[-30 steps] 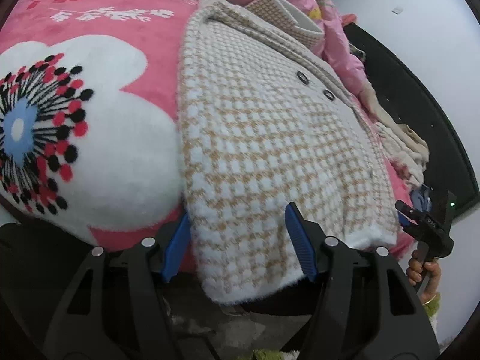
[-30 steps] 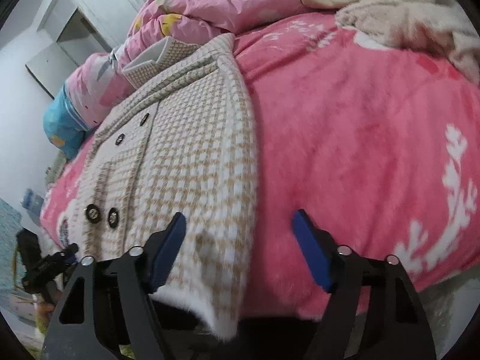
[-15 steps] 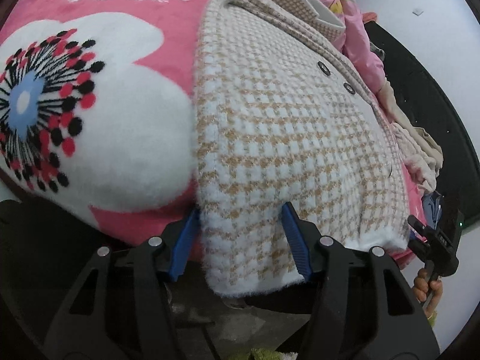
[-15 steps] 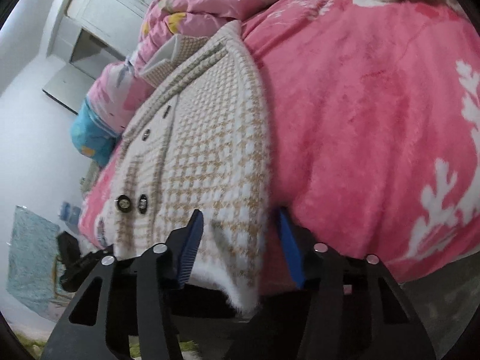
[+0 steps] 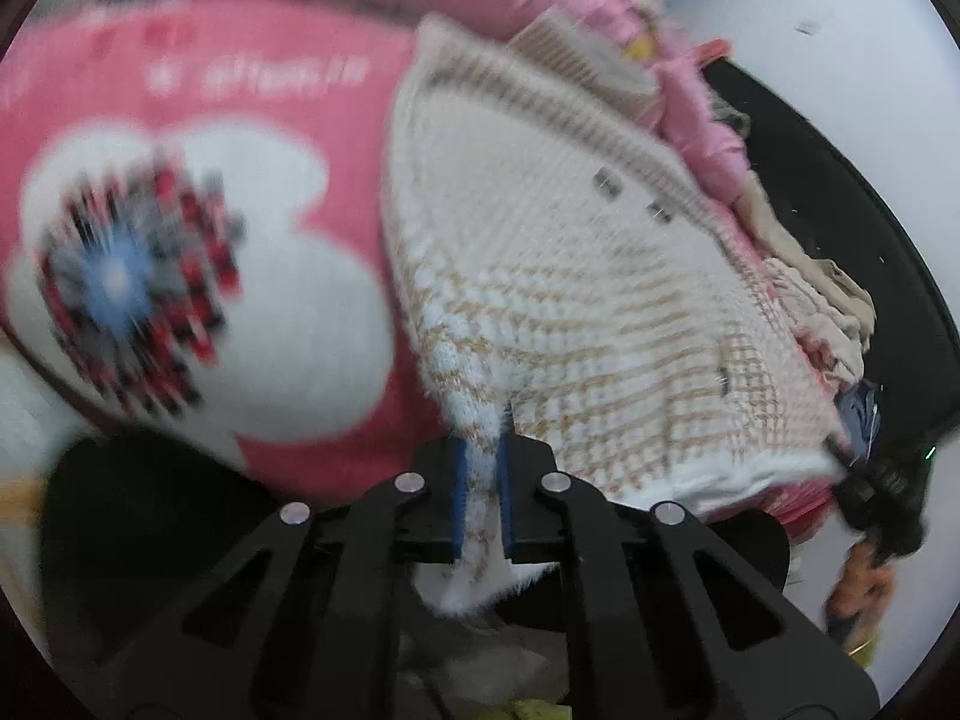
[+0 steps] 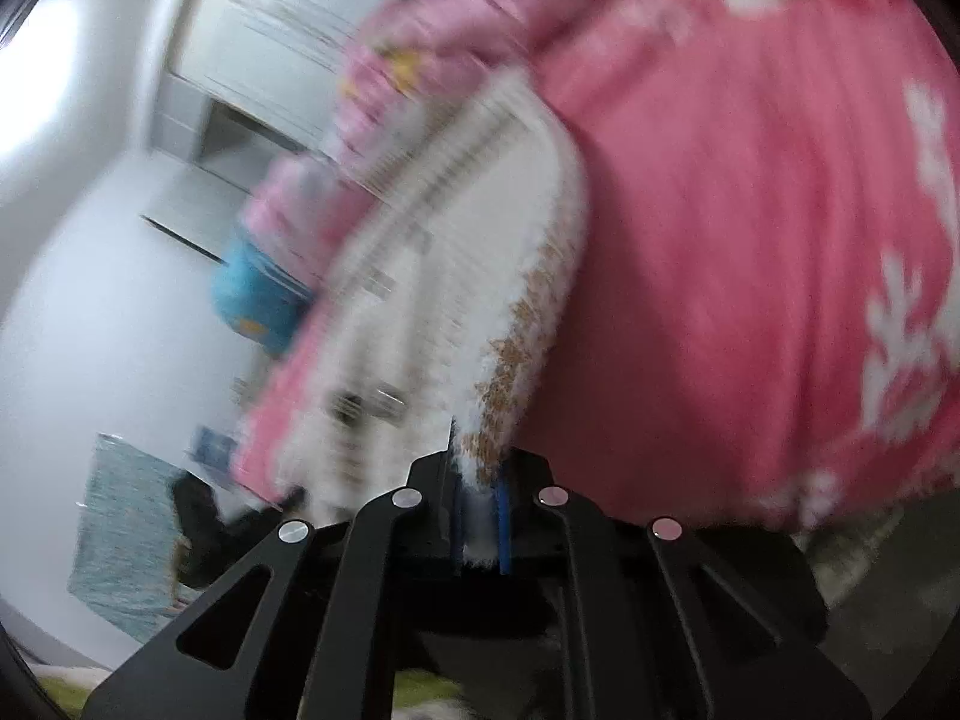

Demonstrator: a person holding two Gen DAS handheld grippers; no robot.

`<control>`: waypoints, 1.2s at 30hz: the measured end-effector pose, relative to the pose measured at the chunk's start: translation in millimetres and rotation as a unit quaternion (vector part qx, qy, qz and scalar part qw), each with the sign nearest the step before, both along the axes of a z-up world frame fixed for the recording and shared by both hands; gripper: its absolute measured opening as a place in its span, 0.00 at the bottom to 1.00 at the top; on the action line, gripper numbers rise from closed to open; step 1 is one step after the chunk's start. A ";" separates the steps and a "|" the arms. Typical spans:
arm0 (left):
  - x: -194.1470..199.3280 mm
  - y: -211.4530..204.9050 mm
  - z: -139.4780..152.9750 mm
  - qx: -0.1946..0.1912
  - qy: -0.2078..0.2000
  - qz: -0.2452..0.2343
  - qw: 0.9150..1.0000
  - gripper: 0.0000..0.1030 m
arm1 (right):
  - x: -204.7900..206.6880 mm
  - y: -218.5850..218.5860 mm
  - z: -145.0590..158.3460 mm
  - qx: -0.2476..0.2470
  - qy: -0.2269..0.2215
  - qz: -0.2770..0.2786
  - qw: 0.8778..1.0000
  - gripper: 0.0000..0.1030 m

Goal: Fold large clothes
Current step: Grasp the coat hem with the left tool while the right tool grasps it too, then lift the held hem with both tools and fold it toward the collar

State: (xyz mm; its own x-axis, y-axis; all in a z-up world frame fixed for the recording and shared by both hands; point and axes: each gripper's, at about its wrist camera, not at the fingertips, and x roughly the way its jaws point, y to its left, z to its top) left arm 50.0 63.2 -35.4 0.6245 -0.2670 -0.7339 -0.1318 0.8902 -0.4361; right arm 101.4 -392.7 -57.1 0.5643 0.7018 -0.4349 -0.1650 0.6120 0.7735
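Both tongs have just been closing, and each now clenches the coat's hem where a second ago it only straddled it. Your left tongs (image 5: 480, 480) pinch the hem corner of the coat (image 5: 570, 276), which lies ahead of them on the pink blanket (image 5: 312, 90), collar at the far end. Your right tongs (image 6: 477, 510) grip the opposite hem corner, with blanket to their right. Risk, in my judgement: each bite is shallow in fluffy pile, so a quick lift could pull a corner free. Uneven lifting would skew the fold. Both views are blurred; grip depth cannot be confirmed.
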 end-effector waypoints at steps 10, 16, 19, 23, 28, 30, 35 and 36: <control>-58.8 9.3 101.6 0.012 -0.089 -0.047 0.995 0.06 | -66.7 -16.0 82.0 0.016 -0.108 0.001 0.994 0.08; -67.2 10.5 -3.8 -0.037 0.068 -0.044 0.996 0.07 | -78.7 -18.7 -19.6 0.022 0.061 -0.023 0.998 0.08; -65.1 3.5 -9.9 -0.036 0.068 -0.047 0.996 0.07 | -83.7 -18.0 -22.1 0.031 0.058 -0.030 0.997 0.07; -63.3 10.5 13.9 -0.047 0.039 -0.049 0.997 0.07 | -77.4 -20.8 0.2 0.030 0.031 -0.033 0.999 0.07; -51.9 26.9 39.5 -0.084 0.010 -0.052 0.995 0.07 | -50.3 -16.0 29.3 0.040 -0.004 -0.022 0.999 0.08; -42.2 32.4 47.4 -0.105 0.001 -0.053 0.993 0.07 | -32.7 -13.5 42.2 0.045 -0.018 -0.023 0.999 0.08; 0.4 45.3 57.3 -0.137 -0.005 -0.044 0.990 0.08 | 19.4 -1.7 60.4 0.055 -0.026 -0.022 0.998 0.08; 10.8 45.5 58.6 -0.141 -0.007 -0.043 0.989 0.08 | 27.4 0.2 62.6 0.054 -0.028 -0.021 0.998 0.08</control>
State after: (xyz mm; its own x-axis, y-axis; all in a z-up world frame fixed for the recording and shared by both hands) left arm 60.8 108.8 23.3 0.5994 -0.5125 -0.6148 -0.0531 0.7410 -0.6694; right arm 128.9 -392.5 5.4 0.6147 0.7184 -0.3258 -0.1854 0.5330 0.8255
